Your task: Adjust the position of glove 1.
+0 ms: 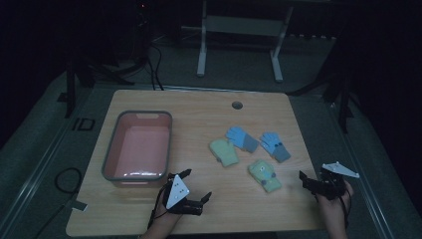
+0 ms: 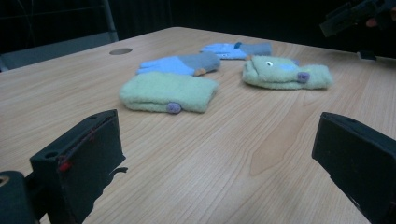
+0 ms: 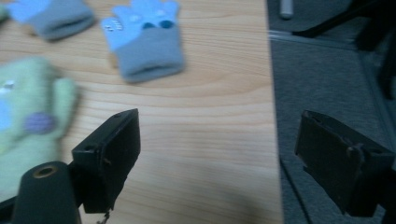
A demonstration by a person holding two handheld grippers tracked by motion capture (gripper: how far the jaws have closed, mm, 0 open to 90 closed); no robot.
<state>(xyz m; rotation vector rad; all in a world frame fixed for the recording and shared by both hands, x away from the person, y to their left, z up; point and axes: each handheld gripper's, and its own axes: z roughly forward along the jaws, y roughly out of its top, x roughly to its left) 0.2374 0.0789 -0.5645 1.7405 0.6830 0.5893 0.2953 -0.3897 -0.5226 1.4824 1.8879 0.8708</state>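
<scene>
Left hand-held gripper (image 1: 195, 184): nearest the camera, low at the near edge of the table (image 1: 199, 107), just off the near right corner of the pink basin; its own view has the two black jaws standing wide apart with bare wood between them, nothing held
Right hand-held gripper (image 1: 308, 182): at the near right corner of the table, by the edge; jaws spread wide in its own view, one over the wood and one over the dark floor beyond the edge, nothing between them
Hands: a person's hand sits under each gripper, coming up from the near side
Pale green mitten (image 2: 168, 92): lying flat in mid-table, straight ahead of the left gripper and well apart from it, a small purple spot on its near edge
Green mitten with blue patch (image 1: 264, 175): flat on the wood, the closest of the four to the right gripper, yet not touching it; blurred at the left of the right gripper view
Blue glove, left one (image 1: 242, 139): grey cuff, lying just behind the pale green mitten and just beside it
Blue glove, right one (image 3: 143, 38): grey cuff turned toward the right gripper, fingers pointing away, near the table's right side
Pink basin (image 1: 112, 149): grey rim, on the left half of the table, well apart from the gloves
Round hole (image 1: 237, 105): in the table top near the far edge
</scene>
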